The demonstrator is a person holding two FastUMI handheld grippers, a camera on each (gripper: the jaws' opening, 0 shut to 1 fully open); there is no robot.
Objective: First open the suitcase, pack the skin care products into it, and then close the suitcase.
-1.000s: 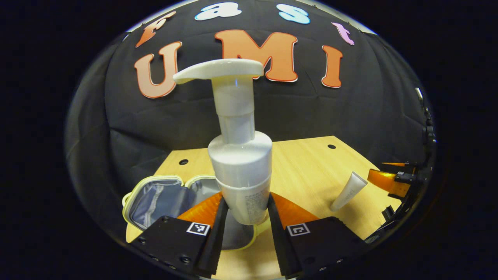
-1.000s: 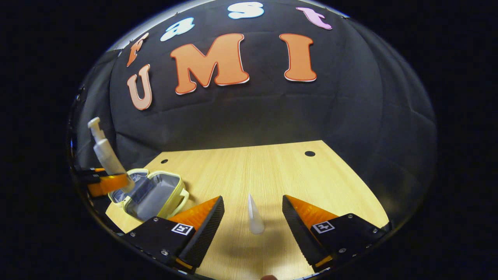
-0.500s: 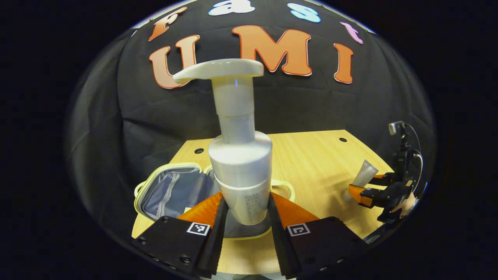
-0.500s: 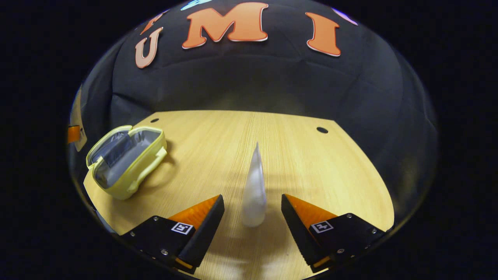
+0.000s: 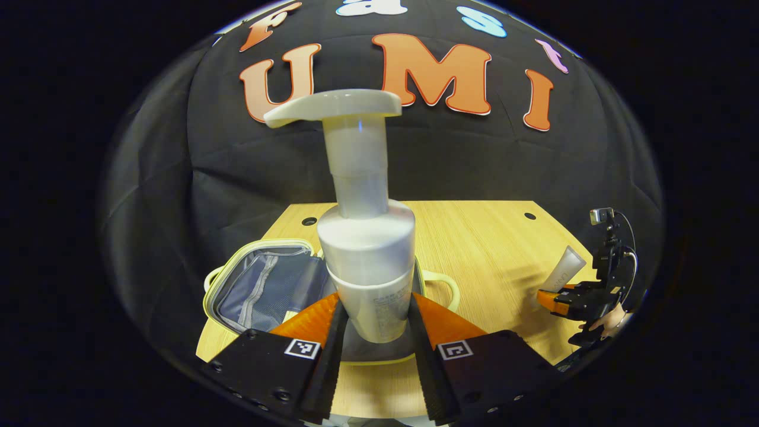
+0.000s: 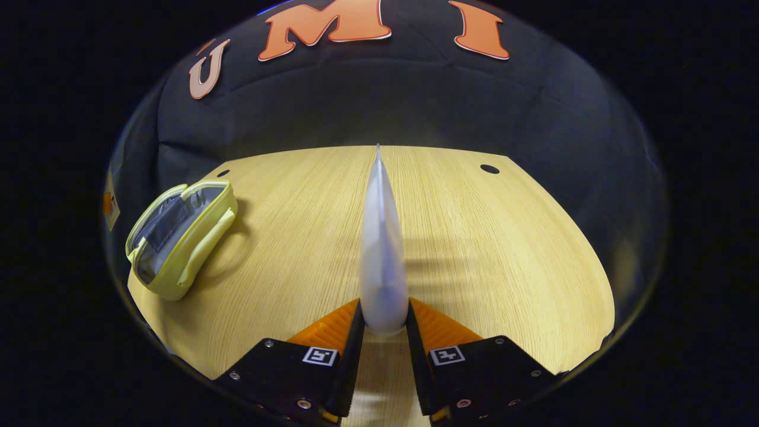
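1. The pump bottle [image 5: 367, 261] carries a small block of grey print [image 5: 388, 303] low on its front; it is too small to read.
2. Below the pump bottle, left and right of it, each finger of the left gripper [image 5: 375, 308] bears a square black-and-white coded marker [image 5: 302, 349], with no letters or numbers.
3. The right gripper [image 6: 382, 308] has the same markers [image 6: 319, 356] on both fingers.
4. The tube [image 6: 382, 261] shows no legible print.

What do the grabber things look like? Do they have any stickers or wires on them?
Each gripper has two wedge-shaped fingers on flat black plates with small screws. Every plate carries a little black-and-white square marker. That goes for the left gripper and the right gripper. Seen from the left gripper view, the right gripper has a small camera on top and a thin cable.
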